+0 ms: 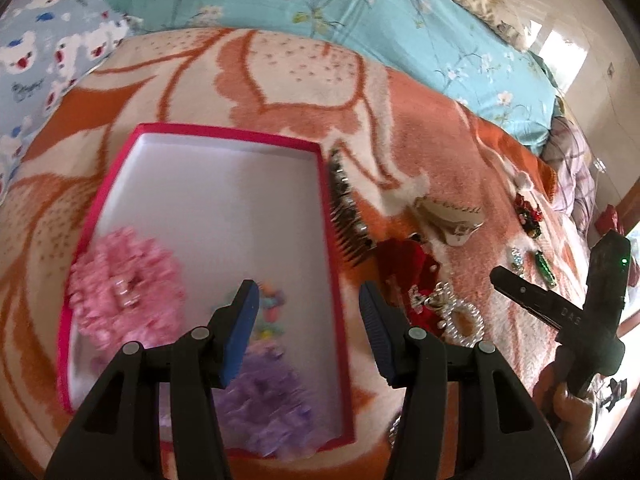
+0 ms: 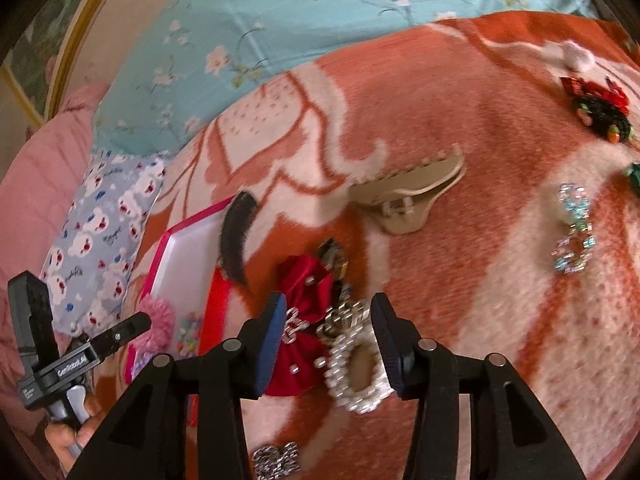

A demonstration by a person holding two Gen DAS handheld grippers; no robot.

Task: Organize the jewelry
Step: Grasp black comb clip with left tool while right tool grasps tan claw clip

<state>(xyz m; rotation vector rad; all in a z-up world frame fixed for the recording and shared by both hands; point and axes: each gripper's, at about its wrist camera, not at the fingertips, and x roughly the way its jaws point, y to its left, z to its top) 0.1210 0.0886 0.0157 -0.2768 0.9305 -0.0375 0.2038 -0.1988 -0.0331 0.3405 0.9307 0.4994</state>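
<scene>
A red-rimmed white box [image 1: 224, 136] lies on the blanket; it holds a pink flower scrunchie [image 1: 124, 284], a purple one [image 1: 264, 400] and small pastel beads [image 1: 272, 312]. My left gripper [image 1: 306, 300] is open and empty above the box's right edge. My right gripper [image 2: 328, 316] is open, low over a pearl hair ring [image 2: 356, 376] and a red bow [image 2: 304, 320], its fingers on either side of them. The pearl ring [image 1: 460, 316] and the red bow [image 1: 416, 272] also show in the left wrist view.
On the orange-and-white blanket [image 2: 440, 100] lie a black comb [image 1: 348, 216], a beige claw clip [image 2: 408, 196], a crystal clip [image 2: 574, 236], a red-black scrunchie [image 2: 600, 112], a green clip [image 1: 546, 268] and a silver piece [image 2: 276, 460]. Blue bedding [image 1: 360, 8] lies behind.
</scene>
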